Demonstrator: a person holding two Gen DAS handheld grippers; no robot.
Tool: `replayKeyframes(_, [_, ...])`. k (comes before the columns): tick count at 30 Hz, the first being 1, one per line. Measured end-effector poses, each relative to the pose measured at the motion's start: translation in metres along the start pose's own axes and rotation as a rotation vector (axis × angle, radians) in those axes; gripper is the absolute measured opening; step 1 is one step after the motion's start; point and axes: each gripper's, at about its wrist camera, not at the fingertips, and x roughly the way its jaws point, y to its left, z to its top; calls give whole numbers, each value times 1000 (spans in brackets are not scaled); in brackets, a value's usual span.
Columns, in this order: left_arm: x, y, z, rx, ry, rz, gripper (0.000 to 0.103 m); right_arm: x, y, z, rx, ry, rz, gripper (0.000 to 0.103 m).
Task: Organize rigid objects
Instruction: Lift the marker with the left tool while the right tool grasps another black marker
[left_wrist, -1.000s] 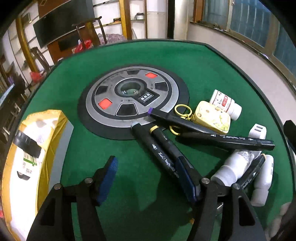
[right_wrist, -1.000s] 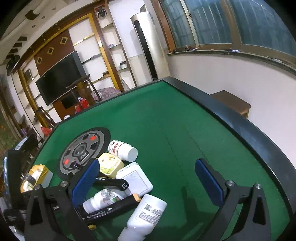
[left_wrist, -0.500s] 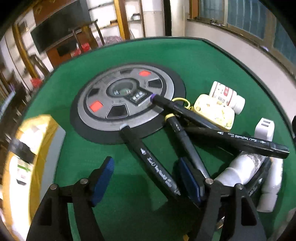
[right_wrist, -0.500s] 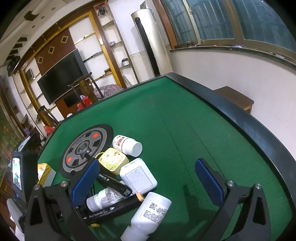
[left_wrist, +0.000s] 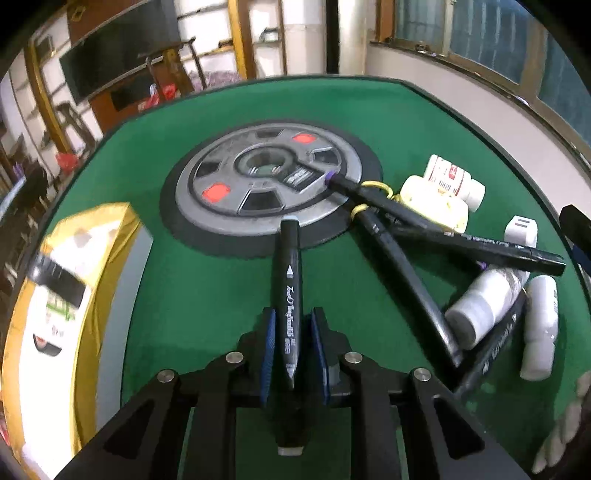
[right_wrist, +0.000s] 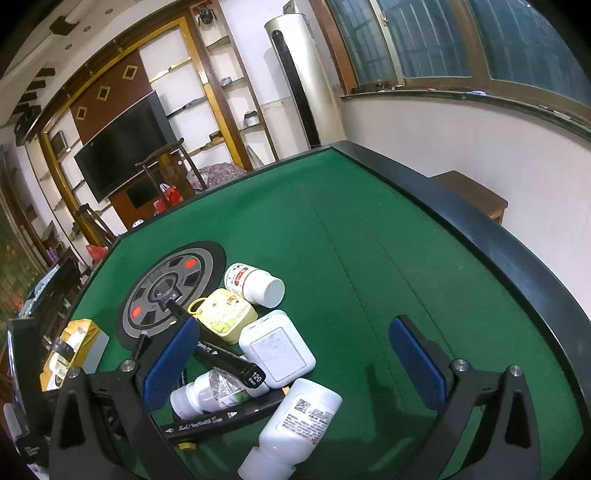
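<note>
My left gripper is shut on a black marker that points forward toward the round grey centre panel of the green table. To its right lie several more black markers, white bottles, a pale yellow case and a white charger. My right gripper is open and empty above the same pile: white bottles, a white square box, the yellow case and markers.
A yellow and white package lies at the table's left side, also in the right wrist view. The raised black table rim runs along the right. Shelves, a television and chairs stand beyond the table.
My left gripper has closed on one black marker and turned it away from the pile to point straight ahead. My right gripper has stayed open and shifted only slightly.
</note>
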Motion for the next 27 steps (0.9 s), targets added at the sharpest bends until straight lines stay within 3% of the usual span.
replayKeyframes(2, [0,0,0,12,-14,-4,15,1,0,0,-5,3,-12,103])
replayKeyframes(6, [-9,18,-8,-55,18,-119,14,4,0,-1,-11,8,-31,103])
replayKeyframes(14, [-69,51,-34,-139,-60,-279,14,5,9,-3,-50,7,-40,103])
replayKeyframes(19, [-104,76,-52,-174,-96,-343,14,-13,53,3,-167,40,96,103])
replayKeyframes(23, [-116,99,-60,-225,-110,-389,14,-1,109,5,-322,171,210,101])
replayKeyframes(24, [-120,105,-63,-233,-120,-391,14,11,122,4,-360,222,210,98])
replayKeyframes(26, [-125,116,-65,-244,-134,-389,14,28,134,1,-408,281,189,73])
replayKeyframes(27, [-127,122,-66,-250,-141,-387,14,38,140,-2,-427,315,174,67])
